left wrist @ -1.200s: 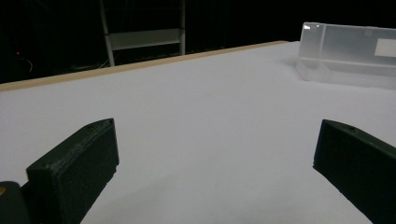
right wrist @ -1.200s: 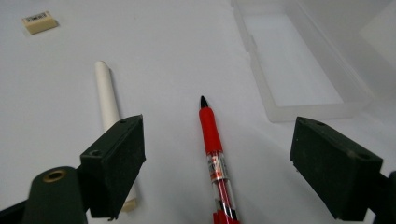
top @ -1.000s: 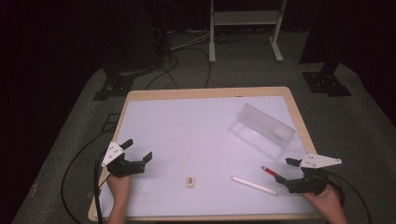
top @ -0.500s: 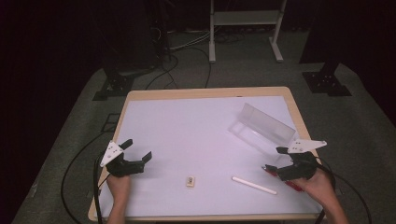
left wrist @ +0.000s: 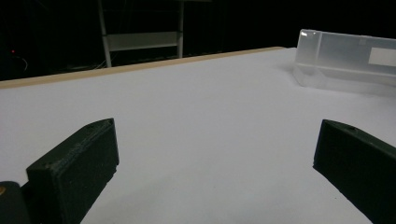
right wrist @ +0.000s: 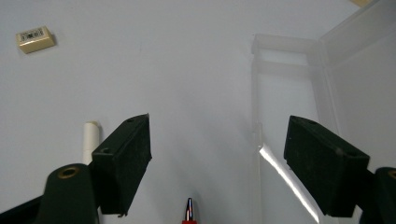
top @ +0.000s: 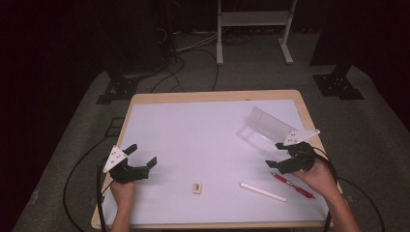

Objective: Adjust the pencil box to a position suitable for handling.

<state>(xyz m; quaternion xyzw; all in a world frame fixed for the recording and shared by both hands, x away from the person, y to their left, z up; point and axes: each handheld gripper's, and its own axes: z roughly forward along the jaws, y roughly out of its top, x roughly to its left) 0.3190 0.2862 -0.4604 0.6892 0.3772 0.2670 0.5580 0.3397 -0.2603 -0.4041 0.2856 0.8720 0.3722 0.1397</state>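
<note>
My left gripper (top: 141, 155) rests open near the white table's (top: 193, 135) front left, its jaws (left wrist: 215, 161) wide apart with nothing between them. My right gripper (top: 275, 154) hovers open at the right, above the tip of a red pen (top: 293, 185) and just in front of a clear plastic box (top: 265, 126). In the right gripper view the red pen's tip (right wrist: 188, 212) lies between the open jaws (right wrist: 217, 156), and the clear box (right wrist: 299, 93) stands ahead to the right. A white stick (top: 263, 192) lies left of the red pen. A small eraser (top: 197, 187) lies near the front middle.
The clear box (left wrist: 345, 60) shows far off in the left gripper view, near the table's wooden far edge (left wrist: 140, 67). In the right gripper view the eraser (right wrist: 36, 39) and the white stick (right wrist: 91, 140) lie to the left. Cables trail off both front corners.
My right gripper has moved left and forward from the table's right edge, over the red pen, toward the clear box. The left gripper has stayed put.
</note>
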